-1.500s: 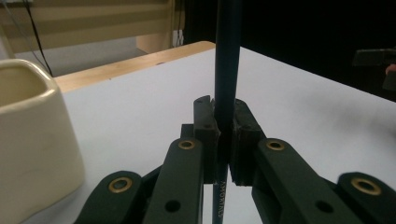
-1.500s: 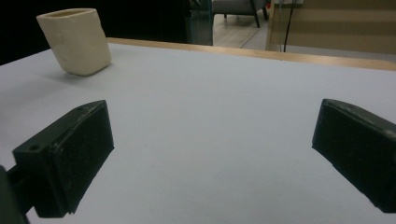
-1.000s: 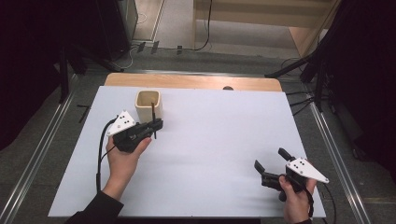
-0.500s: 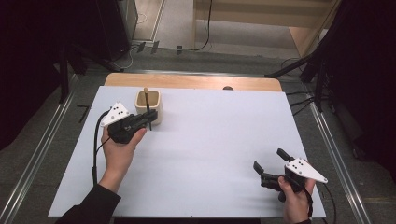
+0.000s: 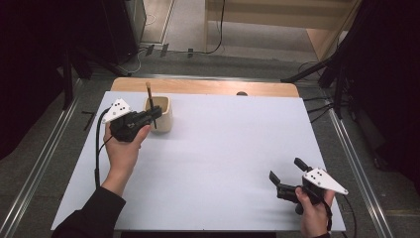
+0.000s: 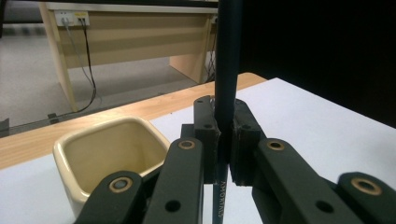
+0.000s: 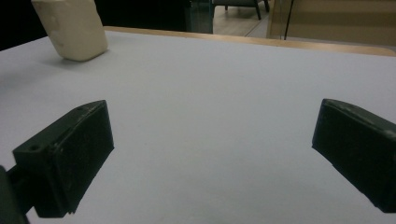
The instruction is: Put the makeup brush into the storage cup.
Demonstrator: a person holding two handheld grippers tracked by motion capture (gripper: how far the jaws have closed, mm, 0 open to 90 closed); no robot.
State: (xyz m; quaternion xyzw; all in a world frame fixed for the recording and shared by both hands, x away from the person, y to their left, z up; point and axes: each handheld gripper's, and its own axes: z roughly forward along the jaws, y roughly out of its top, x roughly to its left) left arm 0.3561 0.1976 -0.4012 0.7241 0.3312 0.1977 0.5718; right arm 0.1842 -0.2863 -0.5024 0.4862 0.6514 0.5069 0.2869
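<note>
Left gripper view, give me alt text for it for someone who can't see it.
The left gripper has its two black jaws shut on a dark upright pencil. A cream square cup stands just beyond, to the left, on the white table. Farther off is a wooden desk.

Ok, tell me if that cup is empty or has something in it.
Empty, as far as visible: the left gripper view shows bare cream walls inside the cup. The pencil is clamped outside it in the left claw.

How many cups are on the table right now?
1. A cream, square ceramic cup stands near the far left of the white table, beside the left hand-held gripper, which grips a dark pencil-like stick.
</note>
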